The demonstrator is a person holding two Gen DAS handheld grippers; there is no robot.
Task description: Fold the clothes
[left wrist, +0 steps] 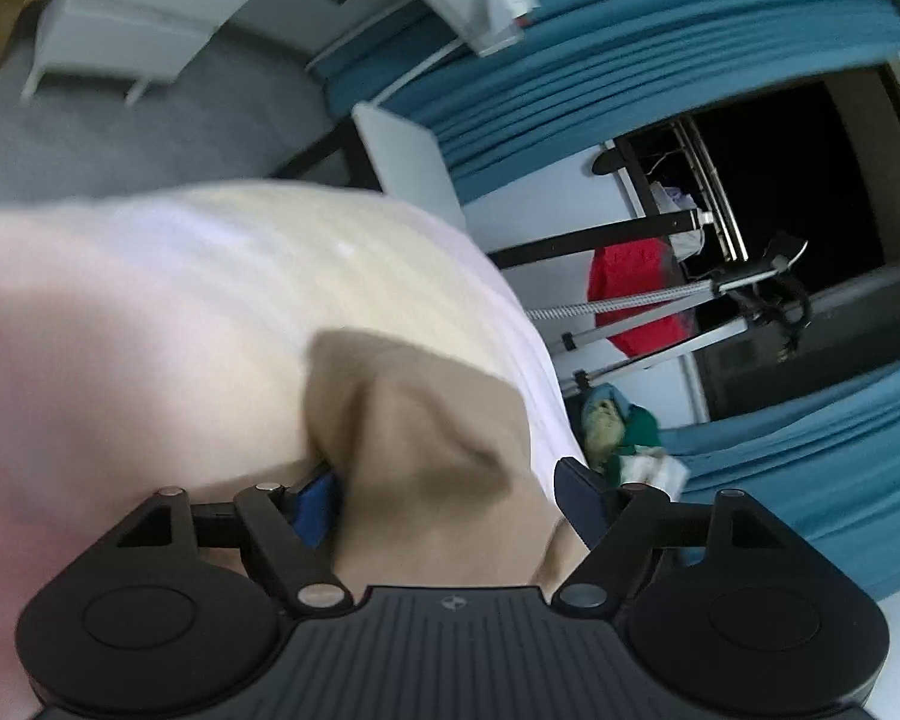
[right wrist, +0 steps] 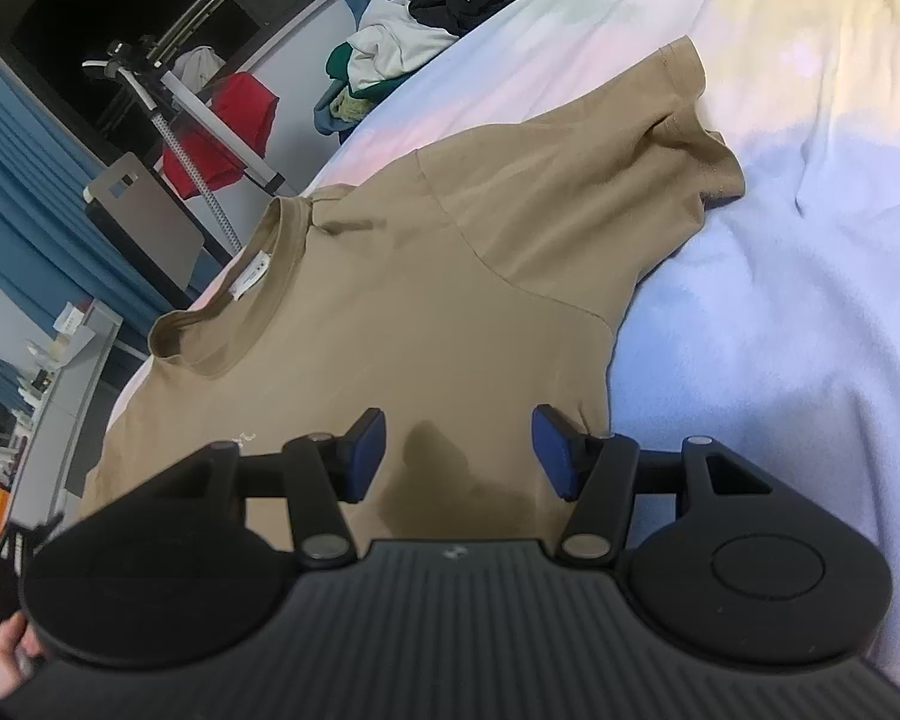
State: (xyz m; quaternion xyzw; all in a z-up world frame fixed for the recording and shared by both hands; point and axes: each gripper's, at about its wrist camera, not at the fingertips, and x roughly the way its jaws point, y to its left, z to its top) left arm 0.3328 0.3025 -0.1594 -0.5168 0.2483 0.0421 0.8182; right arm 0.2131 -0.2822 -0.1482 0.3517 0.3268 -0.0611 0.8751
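Note:
A tan T-shirt (right wrist: 426, 288) lies spread on a pastel bedsheet (right wrist: 780, 240), collar at the left, one sleeve (right wrist: 684, 132) reaching up to the right. My right gripper (right wrist: 459, 456) is open, its blue pads hovering just above the shirt's body. In the left wrist view a bunched fold of the same tan shirt (left wrist: 426, 438) sits between the pads of my left gripper (left wrist: 450, 498). The jaws stand wide apart around the cloth, and the view is blurred.
A pile of other clothes (right wrist: 426, 18) lies at the bed's far edge. A clothes rack with a red garment (right wrist: 228, 126) stands beside the bed, before blue curtains (right wrist: 24, 180). A grey chair (right wrist: 144, 228) and a desk (right wrist: 72, 372) stand at the left.

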